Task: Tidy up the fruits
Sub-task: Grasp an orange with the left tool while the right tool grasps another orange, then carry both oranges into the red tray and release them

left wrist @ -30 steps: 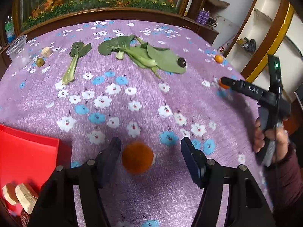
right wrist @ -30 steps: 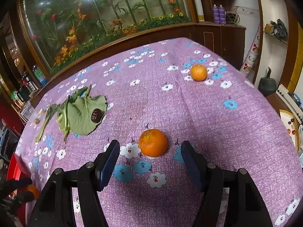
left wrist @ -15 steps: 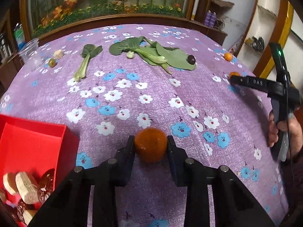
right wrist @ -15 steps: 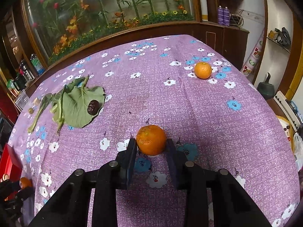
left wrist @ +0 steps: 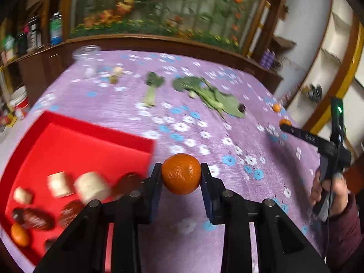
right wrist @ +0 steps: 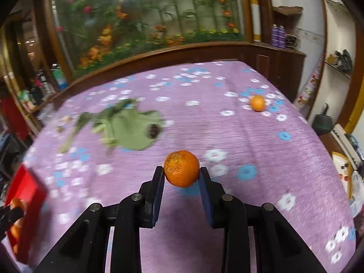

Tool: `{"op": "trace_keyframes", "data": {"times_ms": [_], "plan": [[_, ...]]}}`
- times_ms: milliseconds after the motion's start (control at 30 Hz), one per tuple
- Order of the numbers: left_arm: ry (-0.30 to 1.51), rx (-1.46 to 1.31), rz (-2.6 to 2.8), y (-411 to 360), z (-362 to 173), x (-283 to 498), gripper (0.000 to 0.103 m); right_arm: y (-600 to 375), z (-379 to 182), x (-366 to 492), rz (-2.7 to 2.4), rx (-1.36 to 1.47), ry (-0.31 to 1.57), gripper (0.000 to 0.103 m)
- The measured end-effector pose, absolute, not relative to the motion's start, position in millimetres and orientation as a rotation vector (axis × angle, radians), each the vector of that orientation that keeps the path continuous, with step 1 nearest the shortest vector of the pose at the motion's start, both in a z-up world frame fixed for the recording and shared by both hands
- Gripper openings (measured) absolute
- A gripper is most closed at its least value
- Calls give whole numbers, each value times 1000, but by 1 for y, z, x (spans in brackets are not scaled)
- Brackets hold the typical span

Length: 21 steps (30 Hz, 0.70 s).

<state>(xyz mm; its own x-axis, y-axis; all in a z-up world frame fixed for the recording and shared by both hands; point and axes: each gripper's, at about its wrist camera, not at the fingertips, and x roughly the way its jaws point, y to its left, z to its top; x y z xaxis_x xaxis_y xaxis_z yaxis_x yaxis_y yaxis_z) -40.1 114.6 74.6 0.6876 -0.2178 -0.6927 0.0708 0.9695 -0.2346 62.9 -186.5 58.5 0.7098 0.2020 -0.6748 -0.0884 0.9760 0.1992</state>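
Observation:
My left gripper (left wrist: 181,175) is shut on an orange mandarin (left wrist: 181,173) and holds it above the purple flowered cloth, just right of the red tray (left wrist: 68,145). The tray holds pale chunks, dark brown pieces and a small orange fruit (left wrist: 20,234). My right gripper (right wrist: 181,173) is shut on a second mandarin (right wrist: 181,168), lifted off the cloth. It also shows in the left wrist view (left wrist: 285,124) at the right. A third mandarin (right wrist: 257,102) lies at the far right of the table.
Leafy greens (right wrist: 129,127) with a dark fruit (right wrist: 154,130) on them lie mid-table. A single green stalk (left wrist: 152,88), a clear cup (left wrist: 87,60) and small pale bits sit at the far left. The red tray's corner (right wrist: 25,188) shows at the left edge.
Both grippers have lifted their mandarins off the cloth. The left one has swung left toward the red tray, which now fills more of its view.

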Motion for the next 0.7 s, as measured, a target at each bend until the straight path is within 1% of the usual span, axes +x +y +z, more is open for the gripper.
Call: {"op": "trace_keyframes", "data": {"times_ms": [200, 367, 533, 700], "plan": [[773, -232, -34, 178, 82, -64, 31, -112, 79, 34, 346, 156, 784, 33], [786, -224, 56, 225, 76, -66, 31, -39, 87, 13, 501, 131, 810, 33], [818, -254, 132, 265, 59, -57, 31, 40, 77, 0, 631, 94, 868, 34], [845, -288, 161, 286, 50, -49, 31, 103, 60, -9, 704, 36, 916, 34]]}}
